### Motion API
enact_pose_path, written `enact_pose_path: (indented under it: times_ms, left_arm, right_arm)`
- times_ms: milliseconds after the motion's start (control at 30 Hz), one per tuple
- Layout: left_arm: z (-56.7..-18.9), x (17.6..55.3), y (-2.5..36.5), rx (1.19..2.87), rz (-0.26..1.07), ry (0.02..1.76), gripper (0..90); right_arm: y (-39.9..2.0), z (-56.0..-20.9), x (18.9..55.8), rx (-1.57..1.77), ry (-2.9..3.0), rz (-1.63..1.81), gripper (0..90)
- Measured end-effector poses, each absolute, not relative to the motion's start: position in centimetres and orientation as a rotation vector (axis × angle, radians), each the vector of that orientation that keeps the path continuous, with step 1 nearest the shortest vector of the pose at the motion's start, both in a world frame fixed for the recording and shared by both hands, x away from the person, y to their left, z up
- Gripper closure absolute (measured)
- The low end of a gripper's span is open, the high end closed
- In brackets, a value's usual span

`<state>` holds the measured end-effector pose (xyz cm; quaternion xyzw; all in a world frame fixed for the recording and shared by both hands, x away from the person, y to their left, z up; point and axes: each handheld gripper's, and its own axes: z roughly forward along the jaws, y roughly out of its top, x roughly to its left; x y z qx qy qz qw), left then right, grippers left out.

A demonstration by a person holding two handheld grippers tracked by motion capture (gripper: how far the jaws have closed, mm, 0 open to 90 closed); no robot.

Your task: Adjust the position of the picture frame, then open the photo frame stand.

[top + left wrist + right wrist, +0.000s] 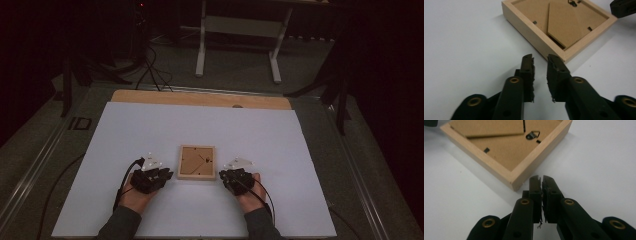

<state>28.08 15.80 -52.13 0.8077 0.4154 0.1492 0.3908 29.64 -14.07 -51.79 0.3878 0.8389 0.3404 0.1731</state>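
Beside the wooden frame (197,162), left gripper (540,61) jaws slightly parted, right gripper (542,178) jaws nearly together, both empty.

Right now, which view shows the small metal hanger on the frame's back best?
The right gripper view: the hanger sits whole, close and sharp on the frame. In the left gripper view it is cut off at the top edge. In the high view it cannot be made out.

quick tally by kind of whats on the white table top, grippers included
wooden picture frame, lying back side up: 1
black two-jaw grippers: 2, the left gripper and the right gripper
total: 3
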Motion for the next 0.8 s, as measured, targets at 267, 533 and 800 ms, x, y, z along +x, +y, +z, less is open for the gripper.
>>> enact_pose_path:
  times_ms: [267,533,800]
  left_arm:
    - [-51.8,27.9,15.9,2.024,0.401,1.034,68.1]
    - [-51.6,27.7,15.9,2.004,0.377,1.023,63.8]
    - [-50.5,27.6,15.3,2.002,0.374,1.001,61.1]
  right_arm:
    - [-13.8,-51.4,29.4,1.065,2.331,1.059,86.0]
    - [-13.3,-51.7,29.4,1.031,2.328,1.087,89.0]
    - [-13.0,-51.8,29.3,1.02,2.329,1.093,89.8]
